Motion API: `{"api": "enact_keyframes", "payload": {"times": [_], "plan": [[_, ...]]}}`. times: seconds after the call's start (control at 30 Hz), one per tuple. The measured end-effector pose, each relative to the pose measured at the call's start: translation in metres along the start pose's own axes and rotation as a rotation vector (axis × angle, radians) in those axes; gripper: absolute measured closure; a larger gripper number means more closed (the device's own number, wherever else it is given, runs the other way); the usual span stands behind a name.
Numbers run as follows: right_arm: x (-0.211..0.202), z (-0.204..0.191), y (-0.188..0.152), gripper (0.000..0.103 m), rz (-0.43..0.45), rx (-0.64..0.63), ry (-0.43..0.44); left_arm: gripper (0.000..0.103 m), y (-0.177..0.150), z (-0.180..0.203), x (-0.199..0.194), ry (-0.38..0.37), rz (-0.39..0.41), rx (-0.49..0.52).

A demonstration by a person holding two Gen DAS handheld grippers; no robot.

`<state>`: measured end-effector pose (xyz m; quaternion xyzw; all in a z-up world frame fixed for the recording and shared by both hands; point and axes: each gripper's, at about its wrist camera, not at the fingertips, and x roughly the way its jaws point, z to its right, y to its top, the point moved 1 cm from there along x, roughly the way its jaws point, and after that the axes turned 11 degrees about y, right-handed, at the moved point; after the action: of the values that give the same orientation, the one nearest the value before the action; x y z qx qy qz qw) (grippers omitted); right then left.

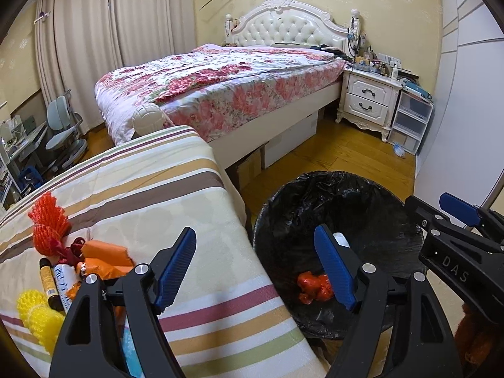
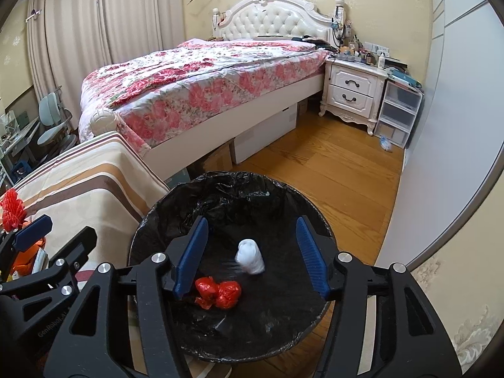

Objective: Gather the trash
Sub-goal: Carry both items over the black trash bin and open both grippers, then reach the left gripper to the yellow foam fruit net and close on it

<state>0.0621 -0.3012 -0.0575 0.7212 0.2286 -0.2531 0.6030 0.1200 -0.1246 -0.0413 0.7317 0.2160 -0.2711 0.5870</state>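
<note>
Two claws work a bedroom clean-up beside the floral-quilted bed [image 2: 201, 75]. At the bench [image 1: 176, 195], draped in a striped cloth, my left claw [image 1: 255, 267] hangs wide open and empty over its edge. My right claw [image 2: 252, 255] gapes just as wide above the black-lined trash bin [image 2: 176, 195], holding nothing. Blurred below it, a white wad [image 2: 250, 256] appears to be dropping toward a red crumpled wrapper [image 2: 219, 293] on the liner. Still on the bench: orange netting [image 1: 47, 223], yellow foam nets [image 1: 37, 315], orange packets [image 1: 107, 258]. Best practice, I judge: keep releases centred over the bin, then take one piece from the pile at a time, squarely between the pads.
</note>
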Motion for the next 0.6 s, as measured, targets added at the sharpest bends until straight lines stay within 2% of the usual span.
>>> {"api": "enact_keyframes", "payload": {"times": [0.6], "plan": [[-0.031, -0.063, -0.037, 0.044, -0.034, -0.065, 0.095, 0.028, -0.038, -0.072, -0.047, 0.106, -0.006, -0.047]]}}
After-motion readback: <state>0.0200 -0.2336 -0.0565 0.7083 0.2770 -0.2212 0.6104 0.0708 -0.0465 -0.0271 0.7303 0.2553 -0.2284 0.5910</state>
